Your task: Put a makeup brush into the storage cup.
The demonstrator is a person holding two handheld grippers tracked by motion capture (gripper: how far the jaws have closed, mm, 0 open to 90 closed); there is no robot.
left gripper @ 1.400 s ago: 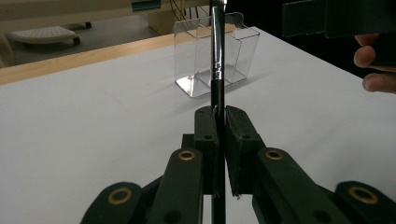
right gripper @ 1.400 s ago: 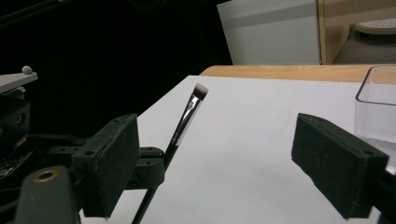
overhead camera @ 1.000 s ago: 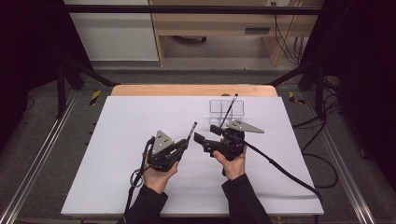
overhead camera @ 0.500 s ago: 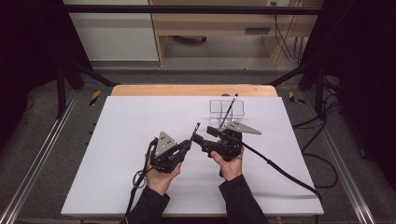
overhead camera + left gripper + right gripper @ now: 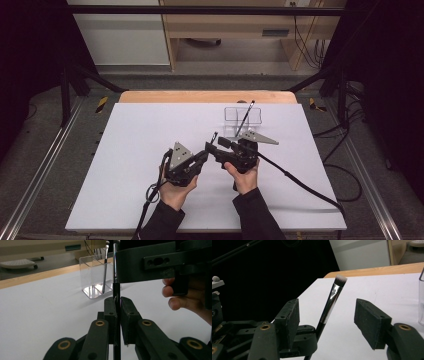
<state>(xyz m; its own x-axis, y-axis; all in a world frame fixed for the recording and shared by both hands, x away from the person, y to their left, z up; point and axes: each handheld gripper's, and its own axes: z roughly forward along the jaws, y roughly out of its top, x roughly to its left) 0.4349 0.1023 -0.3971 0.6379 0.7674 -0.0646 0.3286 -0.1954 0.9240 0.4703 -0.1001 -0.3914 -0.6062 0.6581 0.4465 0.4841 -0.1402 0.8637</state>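
My left gripper (image 5: 204, 156) is shut on the black handle of a makeup brush (image 5: 213, 137), which points up and away with its pale bristle tip on top. In the left gripper view its jaws (image 5: 118, 305) pinch the brush (image 5: 115, 267) upright. My right gripper (image 5: 216, 146) faces left toward it. In the right gripper view the brush (image 5: 332, 302) stands between the right gripper's (image 5: 329, 315) pads, with clear gaps on both sides. Those jaws have just been closing around it without touching.
A clear acrylic holder (image 5: 242, 115) stands at the back right of the white table (image 5: 125, 150) with a second brush (image 5: 246, 114) leaning in it. The holder (image 5: 96, 275) is also seen beyond the left gripper. Cables trail off toward the table's front and right.
The left gripper and its brush have crept slightly right toward the right gripper. The brush tip now stands between the right gripper's jaws.
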